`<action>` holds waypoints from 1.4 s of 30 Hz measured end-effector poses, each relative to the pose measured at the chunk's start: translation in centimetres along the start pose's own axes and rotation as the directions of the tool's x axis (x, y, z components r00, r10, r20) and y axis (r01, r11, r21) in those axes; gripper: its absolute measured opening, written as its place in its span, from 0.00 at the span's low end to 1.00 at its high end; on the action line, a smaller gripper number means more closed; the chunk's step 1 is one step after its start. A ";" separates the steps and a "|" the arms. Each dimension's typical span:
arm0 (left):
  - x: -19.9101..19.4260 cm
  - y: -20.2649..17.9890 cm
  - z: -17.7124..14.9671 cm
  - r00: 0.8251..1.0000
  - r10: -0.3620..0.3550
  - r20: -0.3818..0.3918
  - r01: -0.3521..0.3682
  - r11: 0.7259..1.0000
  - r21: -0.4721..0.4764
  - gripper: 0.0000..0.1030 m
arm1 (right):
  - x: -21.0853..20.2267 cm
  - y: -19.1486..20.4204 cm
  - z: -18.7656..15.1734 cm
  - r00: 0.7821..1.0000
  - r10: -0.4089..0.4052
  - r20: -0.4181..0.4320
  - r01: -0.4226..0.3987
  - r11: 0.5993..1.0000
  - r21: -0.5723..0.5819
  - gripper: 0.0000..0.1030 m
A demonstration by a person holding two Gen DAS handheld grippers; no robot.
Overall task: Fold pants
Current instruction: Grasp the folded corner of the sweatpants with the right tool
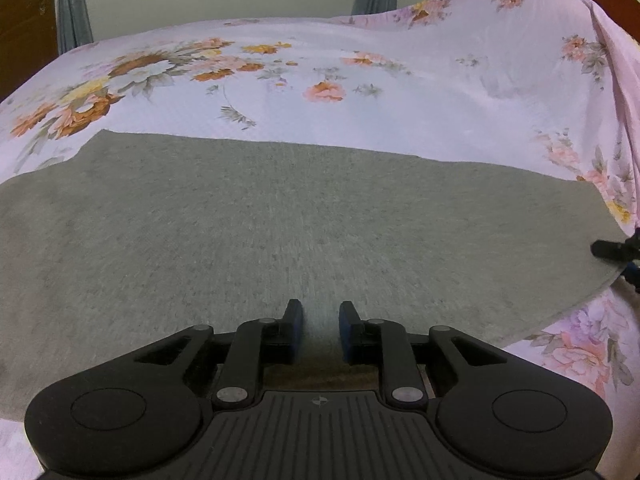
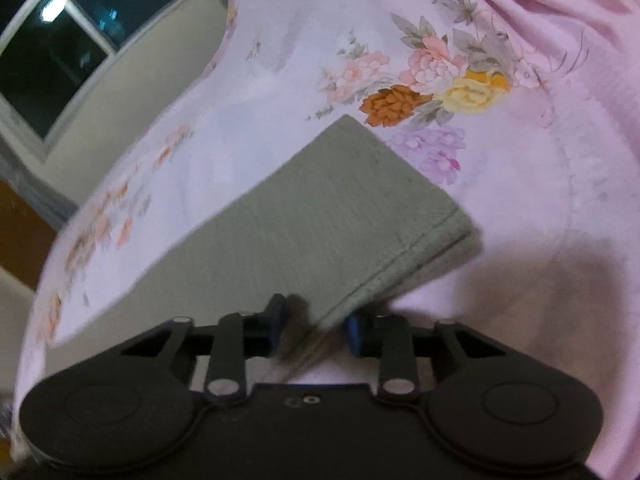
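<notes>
The grey pants point(image 1: 304, 232) lie flat on the flowered sheet point(image 1: 360, 80) as one long band with a stitched hem at the right end, so they look already doubled leg on leg, with the shortening folds still to do. The left gripper point(image 1: 320, 326) hovers over the near edge, jaws partly apart and holding nothing. The right gripper point(image 2: 316, 326) has its jaws apart around the lifted hem corner; whether they pinch it, I cannot tell.
</notes>
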State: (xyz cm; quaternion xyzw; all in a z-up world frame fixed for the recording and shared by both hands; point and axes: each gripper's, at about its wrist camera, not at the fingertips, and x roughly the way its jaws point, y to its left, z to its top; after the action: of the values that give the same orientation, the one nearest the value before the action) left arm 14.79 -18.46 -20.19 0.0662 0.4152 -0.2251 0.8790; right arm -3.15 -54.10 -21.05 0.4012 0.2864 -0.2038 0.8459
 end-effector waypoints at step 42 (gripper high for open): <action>3.3 -7.1 1.5 0.995 -0.097 -0.034 0.099 0.994 0.057 0.25 | -0.2 0.0 1.1 0.997 -0.057 0.049 0.057 0.998 -0.002 0.14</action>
State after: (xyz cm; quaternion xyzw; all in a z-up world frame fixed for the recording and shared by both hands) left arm 14.43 -26.33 -21.21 0.0747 0.4248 -0.2788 0.8580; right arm -2.92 -54.91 -20.37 0.3864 0.2772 -0.2371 0.8471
